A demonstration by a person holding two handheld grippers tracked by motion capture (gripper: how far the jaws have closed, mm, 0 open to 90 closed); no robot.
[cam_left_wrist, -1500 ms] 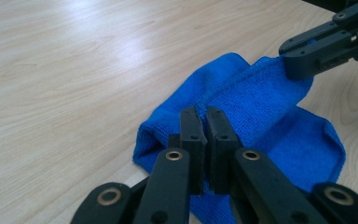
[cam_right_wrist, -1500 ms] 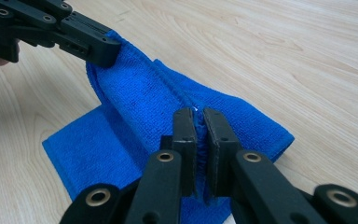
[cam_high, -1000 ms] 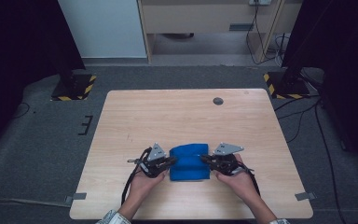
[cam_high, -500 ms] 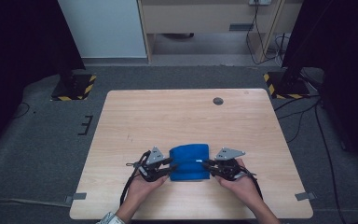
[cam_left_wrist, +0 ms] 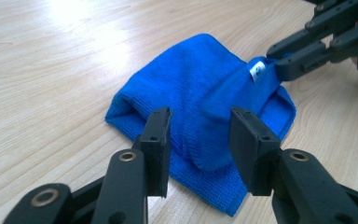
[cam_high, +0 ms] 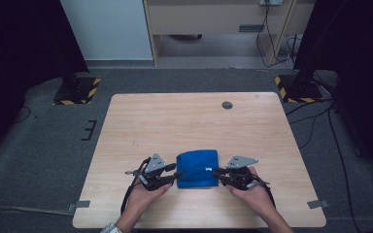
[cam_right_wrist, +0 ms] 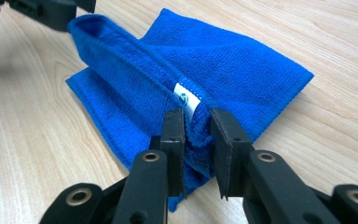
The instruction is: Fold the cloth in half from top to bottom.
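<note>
High view: folded blue cloth (cam_high: 197, 168) lies on the wooden surface (cam_high: 184, 121), toward the near edge, roughly centred. Left hand-held gripper (cam_high: 174, 175) sits at the cloth's left edge, right hand-held gripper (cam_high: 217, 173) at its right edge; each is held in one of the person's hands. A small dark disc (cam_high: 227, 105) lies well apart, near the far edge of the surface.

Left gripper view: left hand-held gripper (cam_left_wrist: 199, 140) has its jaws apart, having just been opening. A raised fold of the blue cloth (cam_left_wrist: 200, 93) lies between them, and the pads do not press on it. The white label (cam_left_wrist: 258, 70) sits at the cloth's far end, right beside the tips of the right hand-held gripper (cam_left_wrist: 279, 58).

Right gripper view: right hand-held gripper (cam_right_wrist: 196, 135) has its jaws drawn close together, with a bunched edge of the blue cloth (cam_right_wrist: 223, 60) between them, just below the white label (cam_right_wrist: 185, 98); whether the pads press on it cannot be told. A raised ridge of cloth runs from here to the left hand-held gripper (cam_right_wrist: 56, 11) at top left. The rest of the cloth lies flat on the surface (cam_right_wrist: 28, 140).
</note>
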